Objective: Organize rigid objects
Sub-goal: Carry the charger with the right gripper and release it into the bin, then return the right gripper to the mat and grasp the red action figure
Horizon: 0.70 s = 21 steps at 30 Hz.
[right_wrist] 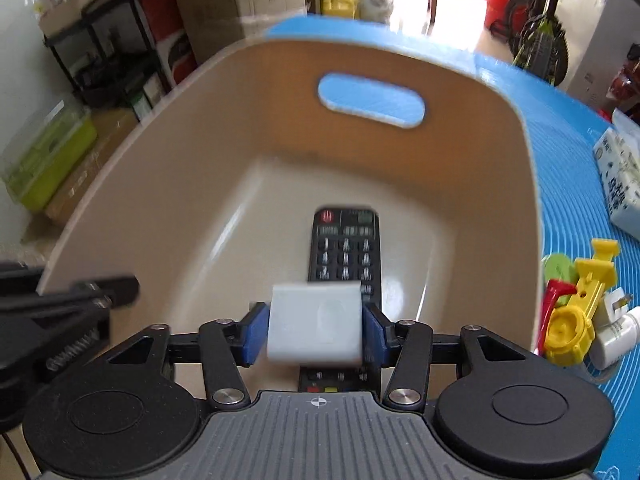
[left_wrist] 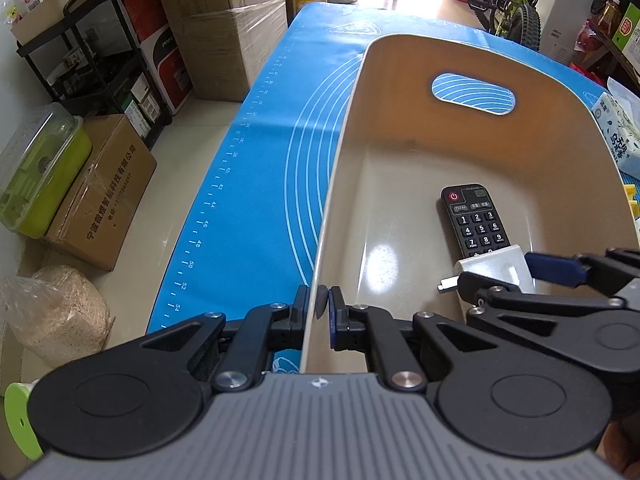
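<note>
A beige basket (left_wrist: pixel 400 56) with a handle slot stands on the blue mat (left_wrist: pixel 260 180). My left gripper (left_wrist: pixel 318 300) is shut on its near left wall, one finger outside and one inside. A black remote (left_wrist: pixel 476 220) lies face up on the basket floor (right_wrist: pixel 224 216). My right gripper (right_wrist: pixel 315 320) reaches into the basket (right_wrist: pixel 200 120) and is shut on a white plug adapter (right_wrist: pixel 316 320), with a blue pad against each side. The adapter (left_wrist: pixel 500 264) sits just over the near end of the remote (right_wrist: pixel 344 248); its metal prong points left. Whether it touches the remote is unclear.
To the right of the basket, yellow, red and green plastic toys (right_wrist: pixel 580 312) and a small white plug (right_wrist: pixel 616 332) lie on the mat, with a tissue pack (right_wrist: pixel 620 184) behind them. Cardboard boxes (left_wrist: pixel 100 192) and a black shelf (left_wrist: pixel 92 60) stand on the floor at the left.
</note>
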Each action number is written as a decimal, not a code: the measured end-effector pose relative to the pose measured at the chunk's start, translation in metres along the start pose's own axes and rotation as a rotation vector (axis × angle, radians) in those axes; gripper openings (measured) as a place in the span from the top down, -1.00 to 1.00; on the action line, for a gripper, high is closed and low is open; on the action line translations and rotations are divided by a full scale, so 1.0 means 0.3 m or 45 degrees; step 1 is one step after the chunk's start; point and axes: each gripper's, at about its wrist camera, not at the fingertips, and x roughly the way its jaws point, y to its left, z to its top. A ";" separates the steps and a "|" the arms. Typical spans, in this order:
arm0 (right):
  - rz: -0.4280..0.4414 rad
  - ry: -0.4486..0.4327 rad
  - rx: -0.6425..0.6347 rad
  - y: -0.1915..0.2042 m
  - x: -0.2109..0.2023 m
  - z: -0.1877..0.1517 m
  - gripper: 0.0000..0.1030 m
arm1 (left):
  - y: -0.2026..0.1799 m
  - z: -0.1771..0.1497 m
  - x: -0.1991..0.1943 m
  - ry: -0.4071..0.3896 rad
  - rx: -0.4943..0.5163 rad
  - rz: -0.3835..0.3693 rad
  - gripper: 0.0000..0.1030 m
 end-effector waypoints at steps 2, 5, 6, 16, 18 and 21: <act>0.005 -0.020 0.003 -0.001 -0.023 0.005 -0.28 | 0.000 0.000 0.000 0.000 0.000 -0.001 0.79; 0.014 -0.083 0.014 -0.013 -0.077 0.008 -0.29 | -0.001 -0.001 0.000 0.000 0.000 0.000 0.79; 0.010 -0.118 0.018 -0.021 -0.103 0.008 -0.30 | -0.001 -0.001 0.000 0.000 0.000 0.000 0.79; -0.036 -0.375 0.154 -0.211 -0.357 0.000 -0.36 | 0.000 -0.002 -0.003 0.000 -0.004 -0.005 0.78; -0.068 -0.400 0.181 -0.264 -0.389 -0.012 -0.36 | 0.000 -0.003 -0.002 0.000 -0.004 -0.005 0.78; -0.130 -0.448 0.234 -0.341 -0.413 -0.029 -0.36 | -0.002 -0.004 -0.004 0.000 -0.001 -0.001 0.78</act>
